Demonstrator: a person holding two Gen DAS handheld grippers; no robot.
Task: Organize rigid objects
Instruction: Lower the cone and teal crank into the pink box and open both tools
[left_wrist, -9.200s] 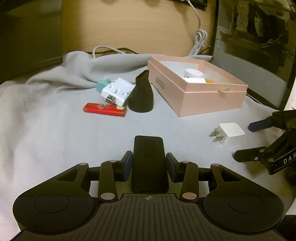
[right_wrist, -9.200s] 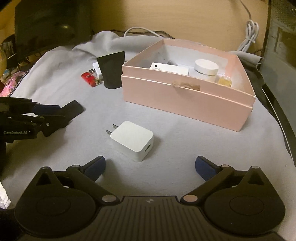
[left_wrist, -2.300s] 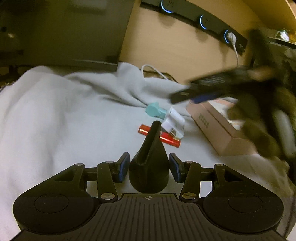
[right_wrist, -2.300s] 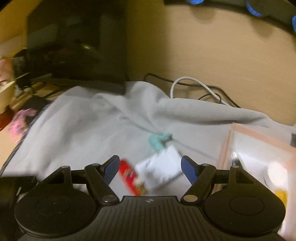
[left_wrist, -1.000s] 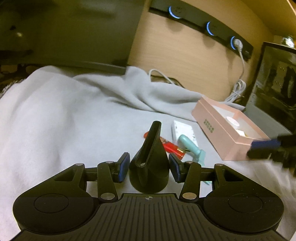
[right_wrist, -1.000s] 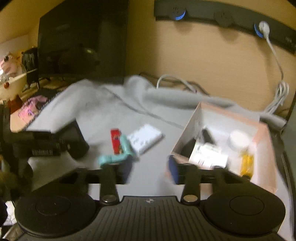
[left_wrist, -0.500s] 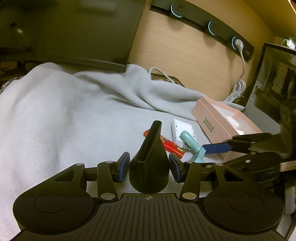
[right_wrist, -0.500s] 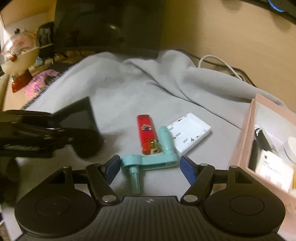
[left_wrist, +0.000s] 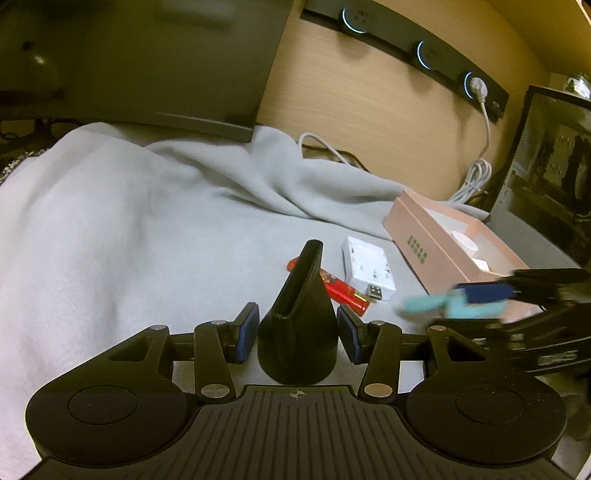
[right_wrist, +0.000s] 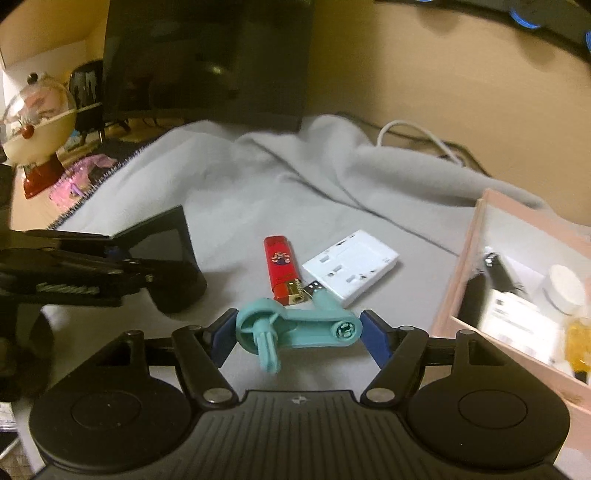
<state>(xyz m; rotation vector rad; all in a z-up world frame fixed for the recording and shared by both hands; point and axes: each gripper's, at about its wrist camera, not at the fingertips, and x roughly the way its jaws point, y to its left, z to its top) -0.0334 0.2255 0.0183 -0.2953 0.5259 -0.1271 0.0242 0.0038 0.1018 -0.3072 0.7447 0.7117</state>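
My left gripper (left_wrist: 297, 334) is shut on a black funnel-shaped nozzle (left_wrist: 299, 317), held above the grey blanket; it also shows in the right wrist view (right_wrist: 166, 258). My right gripper (right_wrist: 299, 332) is shut on a teal plastic crank piece (right_wrist: 295, 326), lifted off the blanket; it appears blurred in the left wrist view (left_wrist: 450, 304). A red lighter (right_wrist: 280, 266) and a white multi-port adapter (right_wrist: 351, 266) lie on the blanket just beyond. The open pink box (right_wrist: 465, 266) stands to the right, holding a white round jar (right_wrist: 565, 288) and other items.
A grey blanket (left_wrist: 129, 229) covers the surface. A dark monitor (right_wrist: 207, 55) stands behind it. White cables (left_wrist: 476, 173) hang by a wooden wall with a socket strip. A dark cabinet (left_wrist: 554, 166) stands at right. A round toy globe (right_wrist: 37, 118) sits at far left.
My right gripper has closed on the teal crank piece and lifted it off the blanket toward the right. My left gripper still holds the black nozzle, barely moved.
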